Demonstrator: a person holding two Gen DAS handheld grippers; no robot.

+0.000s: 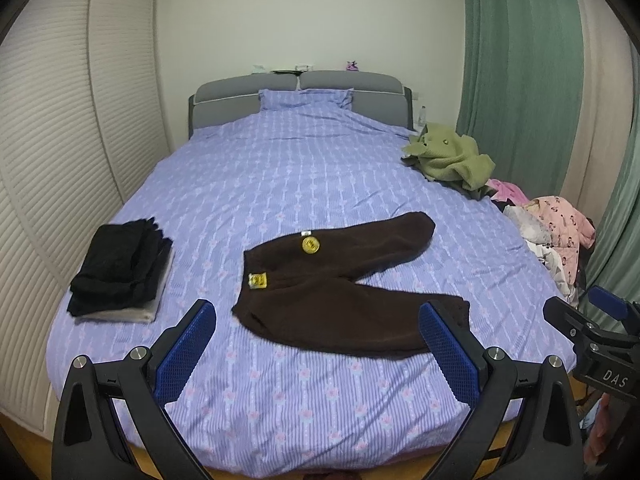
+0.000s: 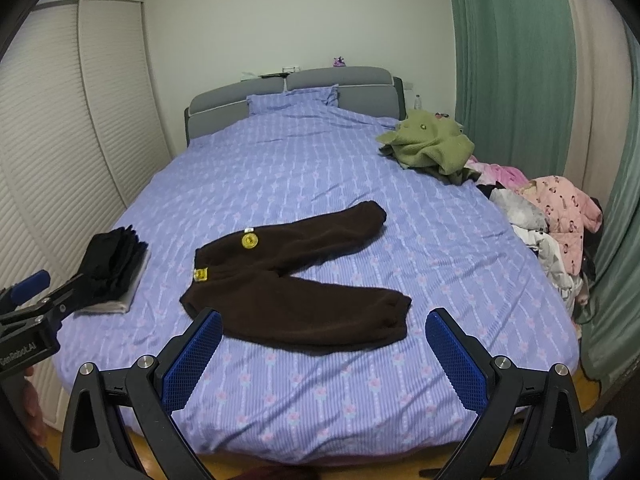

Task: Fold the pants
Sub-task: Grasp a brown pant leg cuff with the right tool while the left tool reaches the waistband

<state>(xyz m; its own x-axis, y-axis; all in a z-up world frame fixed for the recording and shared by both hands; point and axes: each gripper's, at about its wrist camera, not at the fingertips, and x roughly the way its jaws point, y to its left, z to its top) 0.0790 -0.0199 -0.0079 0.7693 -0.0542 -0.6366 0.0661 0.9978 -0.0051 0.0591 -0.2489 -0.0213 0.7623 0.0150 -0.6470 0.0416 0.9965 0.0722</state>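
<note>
Left gripper (image 1: 318, 350) and right gripper (image 2: 324, 354), each with blue-padded fingers spread wide and nothing between them, hover above the foot edge of the bed (image 1: 280, 408), short of the brown pants (image 2: 296, 284). In the left wrist view the right gripper appears at 4 o'clock beyond the bed's right edge; in the right wrist view the left gripper appears at 8 o'clock beyond the left edge. The pants lie unfolded and flat on the lilac patterned cover near the foot of the bed, waistband toward 9 o'clock, two yellow patches (image 1: 310, 245) on the upper side, legs splayed in a V toward 3 o'clock. Bare cover surrounds the pants on every side, widest toward 12 o'clock. A stack of folded dark clothes (image 1: 120, 270) rests at 9 o'clock near the left edge, well apart from the pants. At 2 o'clock an olive-green garment (image 1: 448, 156) lies crumpled at the right edge, and a heap of pink and white clothing (image 1: 552, 232) spills over that edge at 3 o'clock. Farthest, at 12 o'clock, a pillow (image 1: 306, 98) leans against the grey headboard (image 1: 224, 100).
</note>
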